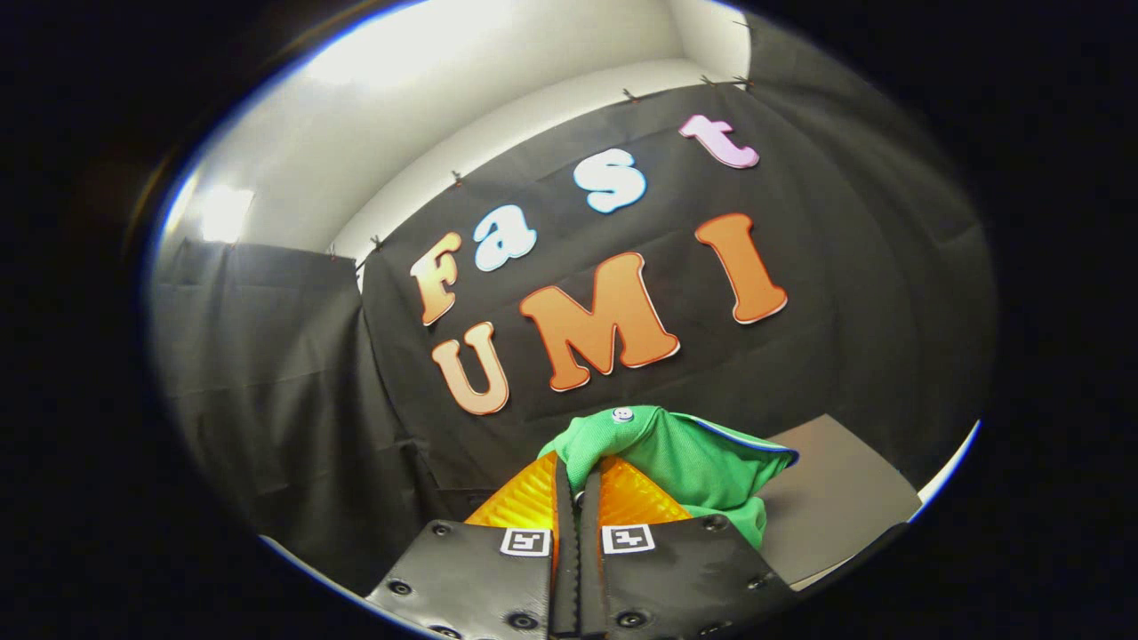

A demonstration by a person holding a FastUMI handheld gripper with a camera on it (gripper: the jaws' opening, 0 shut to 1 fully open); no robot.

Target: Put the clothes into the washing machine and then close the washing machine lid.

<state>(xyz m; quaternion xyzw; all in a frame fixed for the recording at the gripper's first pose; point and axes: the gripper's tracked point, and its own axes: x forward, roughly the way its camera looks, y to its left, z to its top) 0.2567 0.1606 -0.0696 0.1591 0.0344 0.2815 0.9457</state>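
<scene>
A green garment (689, 467) with a white snap button and a blue-edged hem hangs bunched from my gripper (578, 480). Both fingers are pressed together on a fold of the cloth, and the rest of it drapes over and to the right of the fingers. The gripper is lifted and tilted, with the garment held up in the air in front of the booth's black cloth wall.
A grey flat surface (836, 502) lies beyond the fingers to the right, partly behind the garment. Black cloth walls stand ahead and to the left, with a white wall and a bright light above them.
</scene>
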